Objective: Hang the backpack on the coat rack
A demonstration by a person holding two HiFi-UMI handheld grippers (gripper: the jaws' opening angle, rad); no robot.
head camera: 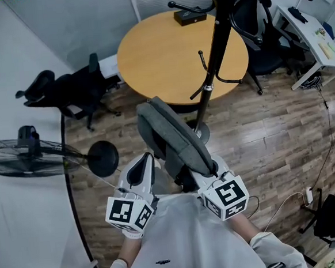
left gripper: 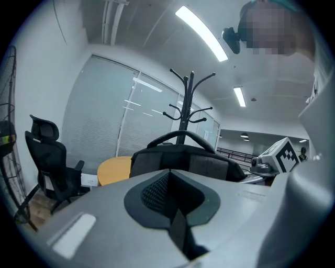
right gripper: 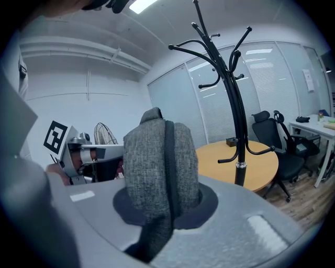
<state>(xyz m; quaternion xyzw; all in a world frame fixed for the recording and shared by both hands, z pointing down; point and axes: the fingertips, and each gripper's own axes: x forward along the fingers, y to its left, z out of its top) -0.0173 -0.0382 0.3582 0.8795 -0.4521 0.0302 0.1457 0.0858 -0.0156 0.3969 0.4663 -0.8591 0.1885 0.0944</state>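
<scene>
Right gripper [right gripper: 162, 205] is clamped on the grey backpack [right gripper: 159, 162] — its padded edge fills the jaws. Left gripper [left gripper: 170, 198] is pinched together on a thin black strap [left gripper: 180, 230], bag just beyond the tips. The coat rack [right gripper: 235, 115] stands ahead — apart.

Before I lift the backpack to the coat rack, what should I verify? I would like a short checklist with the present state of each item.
1. Right gripper holds backpack: ok, its jaws clamp the grey fabric.
2. Left gripper holds too: ok, its jaws are shut on a dark strap.
3. Handle free: ok, it arches above the backpack, untouched.
4. Hooks on coat rack bare: ok, nothing hangs on those in view.
5. Handle on a hook: not ok, the backpack is apart from the rack.
6. Rack base steady: cannot tell, the backpack partly hides it.
</scene>
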